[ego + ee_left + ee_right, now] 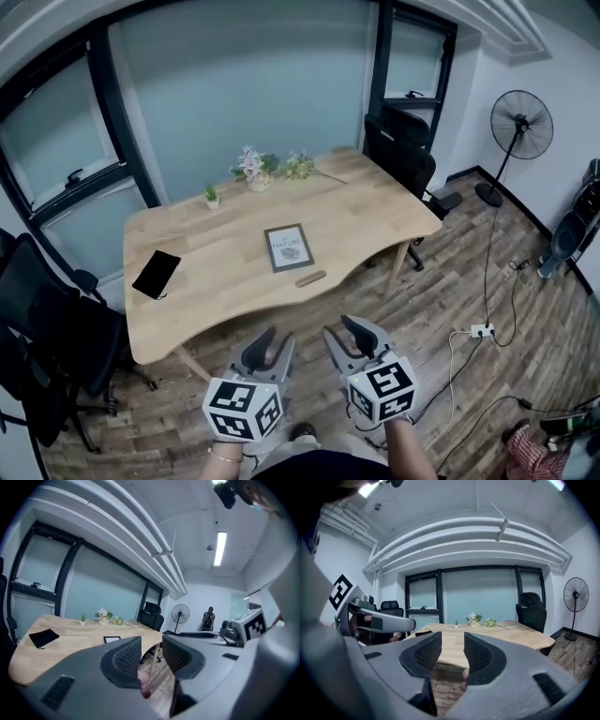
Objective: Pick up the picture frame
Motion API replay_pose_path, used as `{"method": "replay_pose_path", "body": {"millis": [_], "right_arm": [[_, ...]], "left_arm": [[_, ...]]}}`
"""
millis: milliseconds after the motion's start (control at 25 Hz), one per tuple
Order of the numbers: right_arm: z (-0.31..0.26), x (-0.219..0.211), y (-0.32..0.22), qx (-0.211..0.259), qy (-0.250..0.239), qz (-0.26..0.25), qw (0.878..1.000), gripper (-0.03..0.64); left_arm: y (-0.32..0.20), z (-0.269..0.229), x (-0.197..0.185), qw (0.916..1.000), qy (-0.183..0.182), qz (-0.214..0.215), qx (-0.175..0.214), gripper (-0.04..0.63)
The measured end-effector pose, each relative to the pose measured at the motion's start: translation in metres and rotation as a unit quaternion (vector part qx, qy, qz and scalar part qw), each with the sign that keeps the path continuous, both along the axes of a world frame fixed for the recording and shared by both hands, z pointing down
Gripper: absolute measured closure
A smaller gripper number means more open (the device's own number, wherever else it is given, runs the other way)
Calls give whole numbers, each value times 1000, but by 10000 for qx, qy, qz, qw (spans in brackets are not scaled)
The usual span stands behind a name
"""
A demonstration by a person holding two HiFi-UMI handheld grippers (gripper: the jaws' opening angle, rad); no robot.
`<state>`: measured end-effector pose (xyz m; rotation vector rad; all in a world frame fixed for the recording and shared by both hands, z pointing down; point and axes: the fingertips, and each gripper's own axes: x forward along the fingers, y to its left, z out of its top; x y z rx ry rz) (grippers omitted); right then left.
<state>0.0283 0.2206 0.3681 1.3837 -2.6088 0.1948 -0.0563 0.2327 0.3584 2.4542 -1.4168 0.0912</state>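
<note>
The picture frame (289,247) is dark-rimmed with a pale print and lies flat near the middle of the wooden table (216,309). In the left gripper view the picture frame (112,639) shows small, beyond the left jaw. Both grippers hover over the floor, short of the table's near edge and well apart from the frame. My left gripper (272,345) stands open with nothing between its jaws, as the left gripper (152,652) also shows in its own view. My right gripper (345,336) is beside it, also open and empty; in its own view the right gripper (452,652) points at the table.
A black pouch (157,274) lies at the table's left and a small wooden piece (310,278) just in front of the frame. Small plants (255,169) stand at the far edge. Office chairs (403,155) flank the table. A fan (520,127) and a power strip (481,330) are on the right.
</note>
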Motion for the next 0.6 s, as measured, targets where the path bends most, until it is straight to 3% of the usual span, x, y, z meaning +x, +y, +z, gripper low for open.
{"method": "replay_pose_path", "body": {"millis": [600], "right_arm": [[1,-11,-39,20,43,14,10000,494]], "left_arm": [[-42,4,-9,9999,89,-75,-40,460]]}}
